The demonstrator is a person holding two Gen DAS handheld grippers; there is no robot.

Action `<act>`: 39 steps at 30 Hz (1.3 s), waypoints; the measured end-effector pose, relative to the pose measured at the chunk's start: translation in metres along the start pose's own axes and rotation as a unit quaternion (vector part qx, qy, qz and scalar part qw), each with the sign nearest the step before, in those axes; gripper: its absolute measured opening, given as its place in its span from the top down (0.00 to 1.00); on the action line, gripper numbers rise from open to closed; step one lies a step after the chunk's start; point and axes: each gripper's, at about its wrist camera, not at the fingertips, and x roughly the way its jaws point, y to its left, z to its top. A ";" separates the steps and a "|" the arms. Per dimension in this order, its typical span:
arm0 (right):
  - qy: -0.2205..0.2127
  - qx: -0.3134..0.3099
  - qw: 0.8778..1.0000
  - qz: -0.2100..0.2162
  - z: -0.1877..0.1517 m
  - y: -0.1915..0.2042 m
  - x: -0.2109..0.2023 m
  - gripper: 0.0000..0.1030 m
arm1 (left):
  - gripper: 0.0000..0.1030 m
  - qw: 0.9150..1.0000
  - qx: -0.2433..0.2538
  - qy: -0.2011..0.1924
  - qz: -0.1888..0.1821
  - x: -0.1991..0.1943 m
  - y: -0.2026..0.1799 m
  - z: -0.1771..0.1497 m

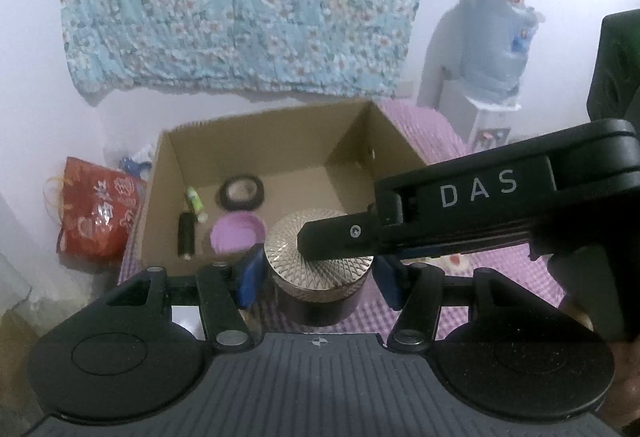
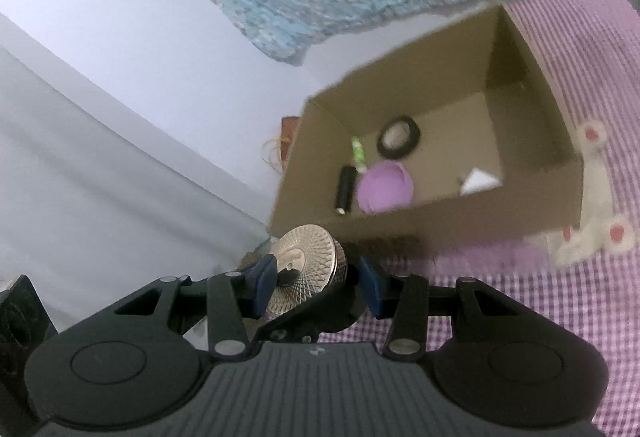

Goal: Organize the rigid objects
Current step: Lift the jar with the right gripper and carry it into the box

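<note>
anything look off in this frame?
One thing: both grippers crowd the same jar. The left gripper brackets its body, the right gripper straddles its patterned lid. Box contents look settled.

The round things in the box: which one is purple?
The purple lid, nearest the box's front wall; the ring behind it is black.
</note>
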 end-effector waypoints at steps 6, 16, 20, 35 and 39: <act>0.005 -0.002 1.000 0.009 0.042 0.000 0.008 0.53 | 0.45 1.000 -0.019 -0.002 -0.003 0.017 0.002 0.034; 0.056 0.016 0.998 -0.010 0.117 -0.039 0.063 0.53 | 0.45 0.996 -0.058 0.068 -0.001 0.103 0.005 0.074; 0.088 0.017 0.996 -0.030 0.132 -0.055 0.095 0.53 | 0.45 0.992 -0.071 0.107 0.004 0.138 0.010 0.074; 0.145 0.049 0.986 -0.061 0.153 -0.110 0.175 0.53 | 0.45 0.978 -0.103 0.180 0.020 0.206 0.025 0.068; 0.150 0.064 0.985 -0.056 0.151 -0.117 0.180 0.53 | 0.43 0.975 -0.112 0.191 0.020 0.207 0.027 0.064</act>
